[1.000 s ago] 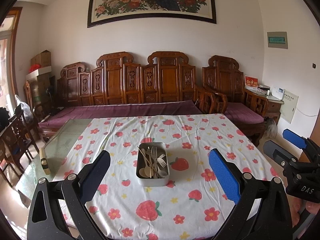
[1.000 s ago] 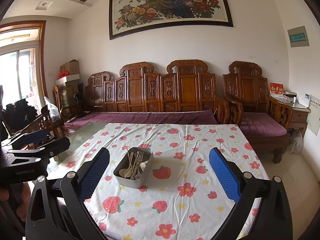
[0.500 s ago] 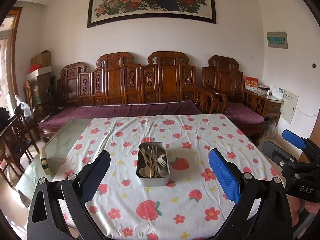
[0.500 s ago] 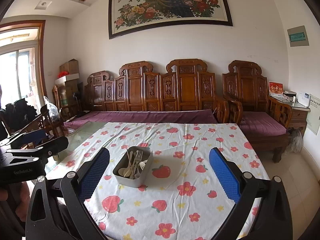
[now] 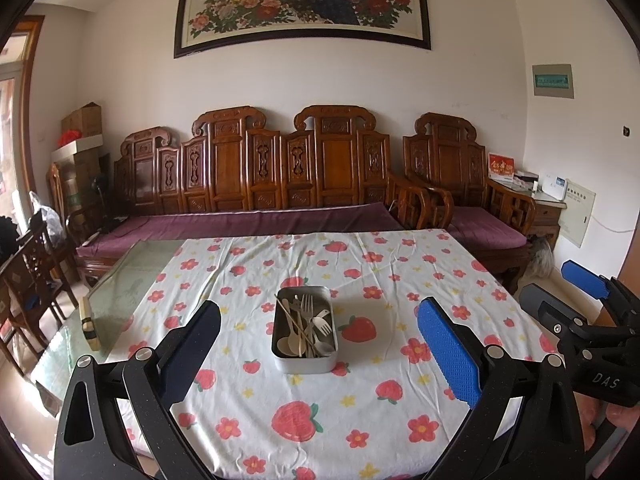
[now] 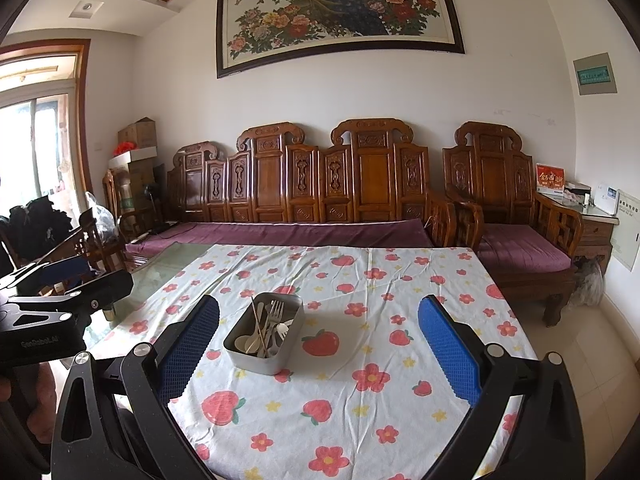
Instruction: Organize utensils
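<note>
A grey metal tin [image 5: 305,360] stands mid-table on the flowered cloth [image 5: 360,412]. It holds a metal fork [image 5: 307,307], pale spoons [image 5: 294,336], small pale forks [image 5: 322,322] and chopsticks [image 5: 294,324], all jumbled. It also shows in the right wrist view [image 6: 262,358]. My left gripper [image 5: 318,344] is open and empty, held back above the table's near edge. My right gripper [image 6: 318,344] is open and empty too, to the right of the left one [image 6: 60,292]. The right gripper also shows in the left wrist view [image 5: 584,292].
The cloth leaves a strip of glass table top [image 5: 132,280] bare at the left, with a small block [image 5: 89,322] standing on it. A carved wooden bench with purple cushions [image 5: 256,220] runs behind the table. Wooden chairs [image 5: 28,276] stand at the left.
</note>
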Demonstrator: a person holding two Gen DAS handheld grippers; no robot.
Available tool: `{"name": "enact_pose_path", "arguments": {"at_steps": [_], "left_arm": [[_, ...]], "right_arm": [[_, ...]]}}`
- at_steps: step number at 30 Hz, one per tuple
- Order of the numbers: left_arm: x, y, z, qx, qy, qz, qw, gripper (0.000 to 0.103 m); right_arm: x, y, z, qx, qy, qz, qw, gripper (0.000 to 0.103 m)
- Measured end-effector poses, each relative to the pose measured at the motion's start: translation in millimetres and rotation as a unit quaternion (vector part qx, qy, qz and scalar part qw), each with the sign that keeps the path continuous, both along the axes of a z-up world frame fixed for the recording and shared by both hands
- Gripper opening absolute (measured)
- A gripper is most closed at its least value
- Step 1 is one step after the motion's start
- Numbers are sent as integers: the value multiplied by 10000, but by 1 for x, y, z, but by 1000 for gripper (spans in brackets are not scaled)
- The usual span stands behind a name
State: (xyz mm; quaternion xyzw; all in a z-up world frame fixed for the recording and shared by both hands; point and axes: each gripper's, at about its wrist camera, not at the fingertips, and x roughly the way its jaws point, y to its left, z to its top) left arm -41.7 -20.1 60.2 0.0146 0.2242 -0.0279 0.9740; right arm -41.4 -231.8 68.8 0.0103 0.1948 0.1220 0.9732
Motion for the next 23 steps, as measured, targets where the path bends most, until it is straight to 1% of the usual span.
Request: {"name": "enact_pose_path", "arguments": {"at_steps": [23], "left_arm": [[-1,1,2,-16,-5,1,10000,95]], "right_arm": [[1,-2,-1,10,9,-5,10000,100]]}}
